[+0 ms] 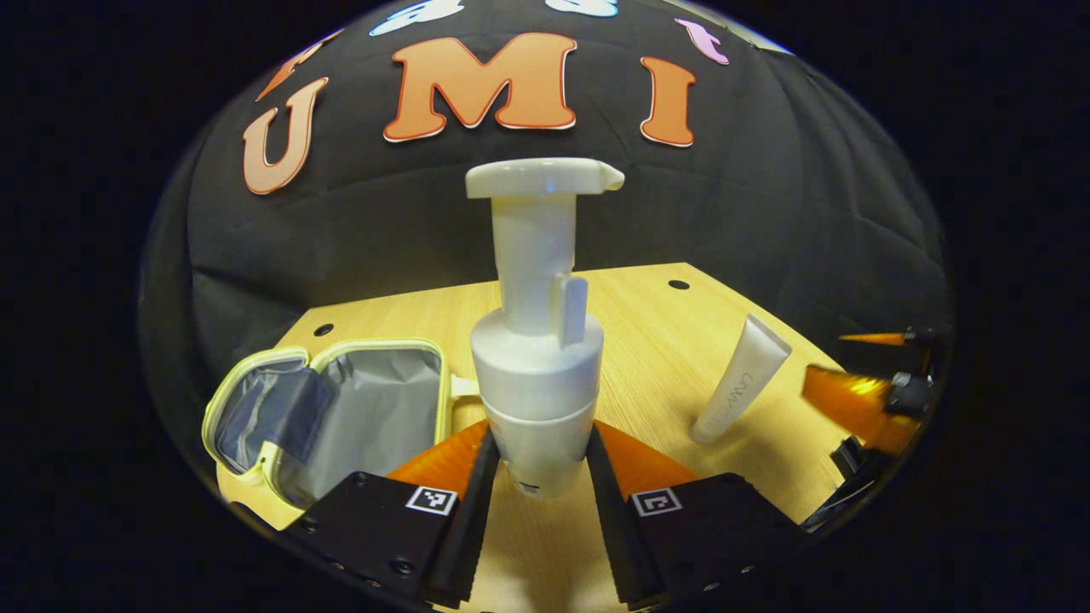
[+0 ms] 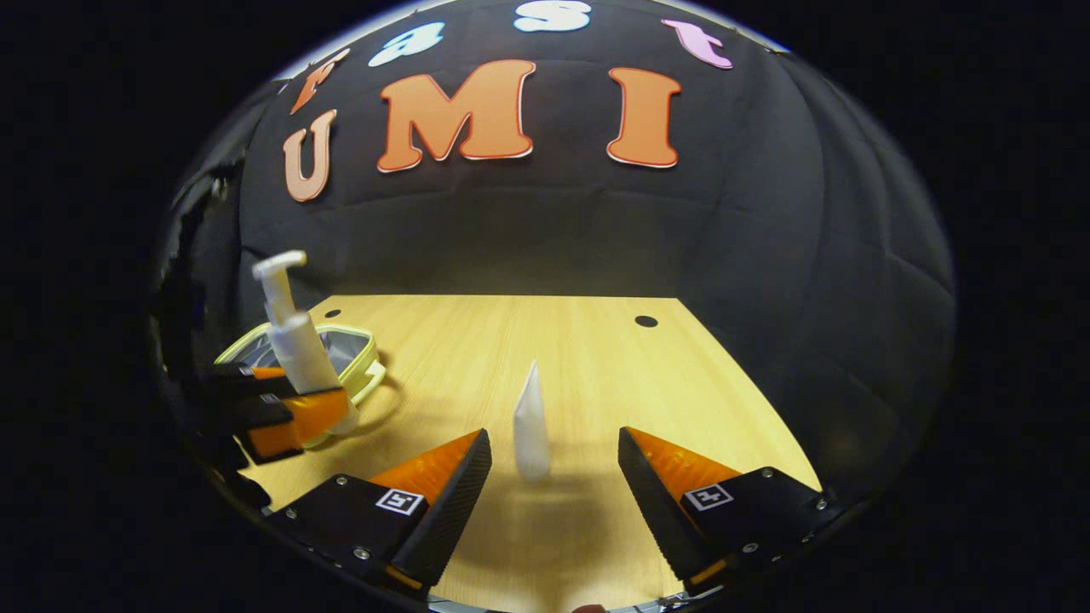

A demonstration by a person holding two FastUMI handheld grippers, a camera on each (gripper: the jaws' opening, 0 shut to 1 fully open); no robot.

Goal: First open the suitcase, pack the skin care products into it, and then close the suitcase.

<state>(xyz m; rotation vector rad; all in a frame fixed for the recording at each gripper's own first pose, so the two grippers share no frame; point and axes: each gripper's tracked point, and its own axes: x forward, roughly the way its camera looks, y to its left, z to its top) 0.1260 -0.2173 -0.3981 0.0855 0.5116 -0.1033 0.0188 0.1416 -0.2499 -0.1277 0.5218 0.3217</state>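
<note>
Left gripper (image 1: 536, 464) is clenched on the pump bottle (image 1: 536, 358), both fingers pressing its lower body; bottle upright, nozzle pointing right in left gripper view. In right gripper view the bottle (image 2: 294, 340) and left gripper (image 2: 281, 409) sit at far left, w/ the case (image 2: 362, 362) just behind them.

Case (image 1: 341, 409) lies open on the table (image 1: 647, 340), left of the bottle in left gripper view; grey lining showing, pale yellow rim, nothing visible inside.

Right gripper (image 2: 553, 477) is released, fingers wide apart, the tube (image 2: 531, 426) between them but a bit farther off, not touched. Tube stands on its cap, crimped end up. In left gripper view the tube (image 1: 739, 379) is right of the bottle, leaning; right gripper (image 1: 860, 400) near it at the right edge.
</note>
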